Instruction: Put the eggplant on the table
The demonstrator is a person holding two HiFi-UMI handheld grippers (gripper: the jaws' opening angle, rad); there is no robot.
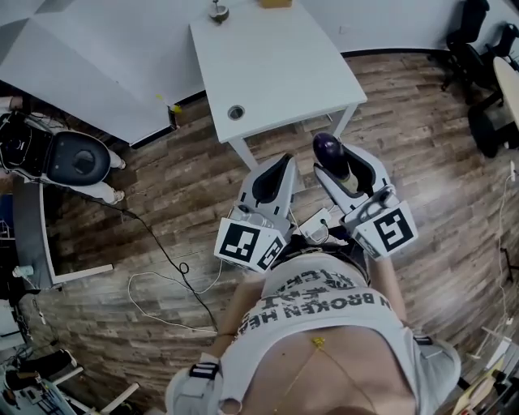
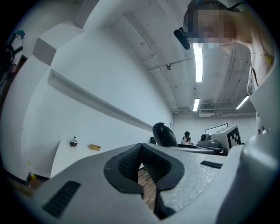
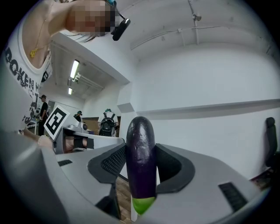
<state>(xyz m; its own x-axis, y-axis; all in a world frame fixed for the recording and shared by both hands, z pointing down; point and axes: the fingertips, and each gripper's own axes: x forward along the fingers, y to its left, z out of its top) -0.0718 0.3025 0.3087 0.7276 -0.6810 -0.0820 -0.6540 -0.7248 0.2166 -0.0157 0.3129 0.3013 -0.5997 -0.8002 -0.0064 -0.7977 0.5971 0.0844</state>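
The dark purple eggplant (image 1: 328, 148) (image 3: 141, 162) stands between the pads of my right gripper (image 1: 334, 160) (image 3: 139, 168), which is shut on it, green stem end towards the camera. It hangs over the wooden floor just short of the white table's (image 1: 276, 73) near right corner. My left gripper (image 1: 280, 164) (image 2: 141, 151) is alongside to the left, shut with nothing in it, near the table's front leg. In the left gripper view the eggplant's tip (image 2: 165, 134) shows beyond the jaws, and the table (image 2: 76, 159) lies at the lower left.
The table carries a round cable hole (image 1: 236, 112), a small dark object (image 1: 217, 12) and a yellowish box (image 1: 276, 3) at its far edge. Black office chairs (image 1: 478, 57) stand at the right, cables (image 1: 174, 271) trail on the floor, and a black round seat (image 1: 77, 160) is at the left.
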